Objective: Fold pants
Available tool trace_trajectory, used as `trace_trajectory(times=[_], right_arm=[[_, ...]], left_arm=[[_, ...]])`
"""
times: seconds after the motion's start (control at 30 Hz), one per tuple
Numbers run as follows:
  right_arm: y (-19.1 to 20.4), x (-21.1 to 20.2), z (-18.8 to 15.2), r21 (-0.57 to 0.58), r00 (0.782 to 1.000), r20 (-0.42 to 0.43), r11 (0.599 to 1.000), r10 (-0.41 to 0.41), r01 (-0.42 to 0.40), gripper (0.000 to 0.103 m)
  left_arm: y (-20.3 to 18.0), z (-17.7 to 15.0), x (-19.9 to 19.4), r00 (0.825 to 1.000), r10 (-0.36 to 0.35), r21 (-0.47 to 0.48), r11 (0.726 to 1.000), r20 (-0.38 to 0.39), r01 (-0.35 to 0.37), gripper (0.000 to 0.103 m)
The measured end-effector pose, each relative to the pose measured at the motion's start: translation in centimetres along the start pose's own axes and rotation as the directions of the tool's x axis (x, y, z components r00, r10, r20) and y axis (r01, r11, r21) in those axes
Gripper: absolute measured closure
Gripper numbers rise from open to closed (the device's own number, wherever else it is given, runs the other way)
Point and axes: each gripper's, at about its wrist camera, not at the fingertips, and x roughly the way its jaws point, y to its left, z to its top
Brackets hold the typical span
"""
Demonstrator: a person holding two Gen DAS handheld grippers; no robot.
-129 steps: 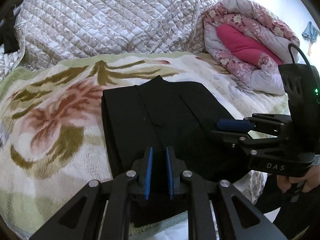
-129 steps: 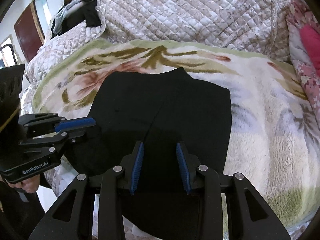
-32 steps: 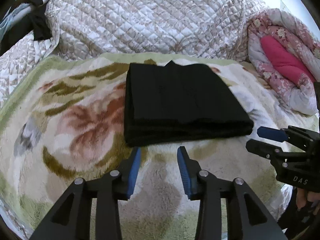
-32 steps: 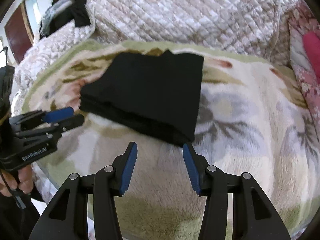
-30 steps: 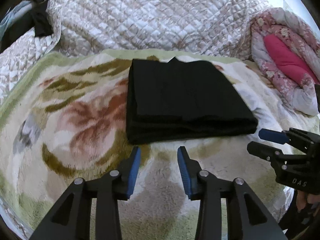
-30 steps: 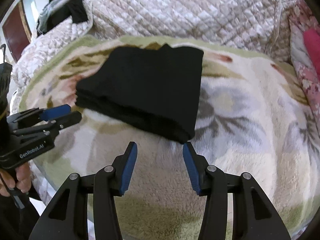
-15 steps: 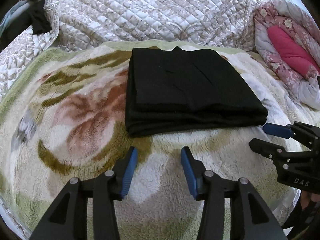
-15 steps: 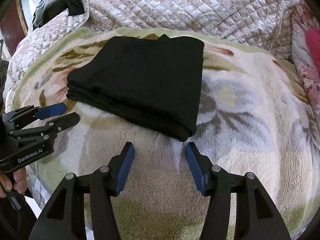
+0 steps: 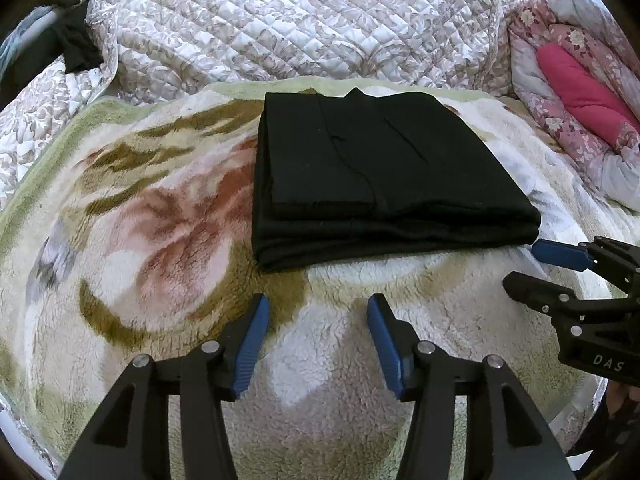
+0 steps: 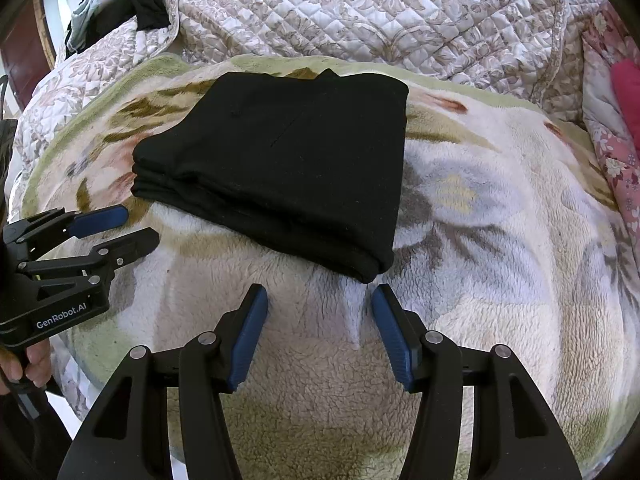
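The black pants (image 9: 376,168) lie folded into a flat stack on the fleece flower blanket (image 9: 160,240); they also show in the right wrist view (image 10: 288,160). My left gripper (image 9: 318,304) is open and empty, just short of the stack's near left edge. My right gripper (image 10: 320,294) is open and empty, just short of the stack's near right corner. Each gripper shows in the other's view: the right one (image 9: 532,264) at the stack's right, the left one (image 10: 138,226) at its left.
A quilted beige cover (image 9: 300,20) is heaped behind the blanket. A pink flowered duvet (image 9: 576,92) lies at the right. Dark clothes (image 10: 148,0) hang at the far left. The bed's near edge runs just below the grippers.
4.3 s ago both grippers were over the spread-out pants, the left nearly shut. Now the pants are a folded stack, and both grippers have drawn closer to it and opened a little wider.
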Motion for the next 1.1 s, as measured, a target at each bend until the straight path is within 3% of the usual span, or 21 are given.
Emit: trace_trajectory(times=[1.1], right_arm=[[0.14,0.03,-0.03,-0.004,1.000,0.002,1.000,-0.005,0.005,0.046]], left_arm=[[-0.05,-0.07,0.37,1.000,0.010,0.010,1.000,-0.022,-0.010,0.042]])
